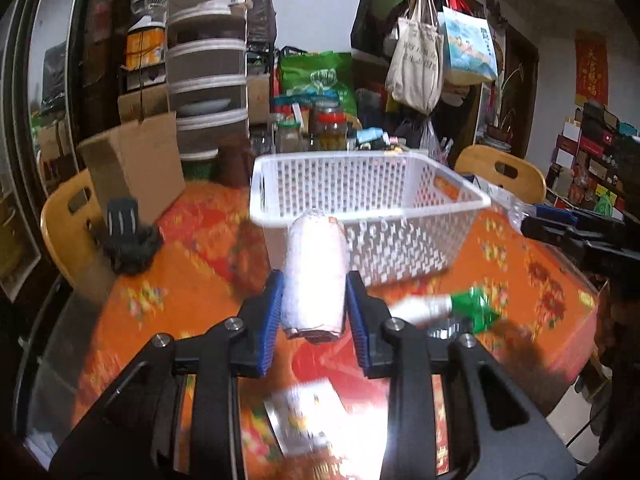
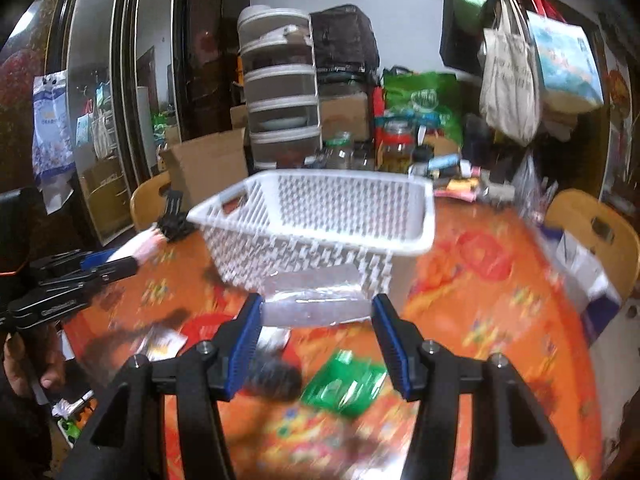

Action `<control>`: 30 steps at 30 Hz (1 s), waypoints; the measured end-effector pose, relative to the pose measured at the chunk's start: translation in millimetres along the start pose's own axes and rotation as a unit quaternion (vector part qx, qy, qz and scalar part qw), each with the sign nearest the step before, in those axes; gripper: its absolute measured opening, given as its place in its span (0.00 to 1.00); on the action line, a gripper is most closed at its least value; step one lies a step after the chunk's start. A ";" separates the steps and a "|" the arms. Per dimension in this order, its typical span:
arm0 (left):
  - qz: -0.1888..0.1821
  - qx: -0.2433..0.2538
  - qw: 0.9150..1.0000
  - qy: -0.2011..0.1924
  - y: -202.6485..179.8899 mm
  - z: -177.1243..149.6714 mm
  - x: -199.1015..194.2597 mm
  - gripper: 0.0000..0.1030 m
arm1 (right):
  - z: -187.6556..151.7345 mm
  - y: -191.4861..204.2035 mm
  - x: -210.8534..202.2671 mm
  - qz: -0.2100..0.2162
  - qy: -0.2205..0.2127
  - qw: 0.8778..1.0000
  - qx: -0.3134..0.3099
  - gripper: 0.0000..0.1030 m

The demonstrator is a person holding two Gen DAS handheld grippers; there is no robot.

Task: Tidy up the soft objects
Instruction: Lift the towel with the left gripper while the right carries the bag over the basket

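Note:
My left gripper (image 1: 314,280) is shut on a white soft roll in clear wrap (image 1: 314,268), held upright above the orange tablecloth. Just beyond it stands the white perforated basket (image 1: 420,208). My right gripper (image 2: 318,300) is shut on a clear plastic packet (image 2: 316,304), held crosswise in front of the basket (image 2: 320,238). Each gripper shows in the other's view: the right gripper (image 1: 532,216) at the right edge, the left gripper (image 2: 120,262) with its roll (image 2: 140,246) at the left. A green packet (image 2: 344,388) lies on the table below.
A black clump (image 1: 128,240) lies left of the basket, beside a cardboard box (image 1: 132,168). Wooden chairs (image 1: 68,224) (image 1: 504,172) flank the table. Jars (image 1: 328,128) and bags crowd the back. A printed packet (image 1: 308,416) lies near me. A hand (image 2: 28,364) grips the left tool.

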State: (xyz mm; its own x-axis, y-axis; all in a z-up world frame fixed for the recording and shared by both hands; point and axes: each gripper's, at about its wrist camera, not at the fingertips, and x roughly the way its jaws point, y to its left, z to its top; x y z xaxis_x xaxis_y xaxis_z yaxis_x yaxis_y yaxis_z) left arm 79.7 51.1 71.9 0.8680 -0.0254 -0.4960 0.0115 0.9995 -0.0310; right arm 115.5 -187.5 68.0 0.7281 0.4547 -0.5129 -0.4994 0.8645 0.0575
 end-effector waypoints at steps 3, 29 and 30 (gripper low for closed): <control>-0.005 0.005 1.000 -0.003 4.1 36.3 10.8 0.28 | 32.9 -10.8 14.2 0.003 0.001 1.000 -0.003 0.54; 0.036 -0.018 0.988 0.148 20.8 103.2 213.0 0.28 | 101.8 -58.4 188.8 -0.055 0.125 0.991 -0.005 0.54; 0.038 -0.019 0.988 0.148 20.2 103.1 214.2 0.28 | 102.0 -57.5 189.7 -0.059 0.124 0.990 -0.008 0.54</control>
State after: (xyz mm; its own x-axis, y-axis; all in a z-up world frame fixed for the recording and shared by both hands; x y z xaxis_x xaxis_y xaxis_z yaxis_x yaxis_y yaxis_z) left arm 317.0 68.0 54.5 0.6828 0.0385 -0.7296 -0.0705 0.9974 -0.0134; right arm 330.3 -129.1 54.8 0.6450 0.2820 -0.7103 -0.4263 0.9042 -0.0281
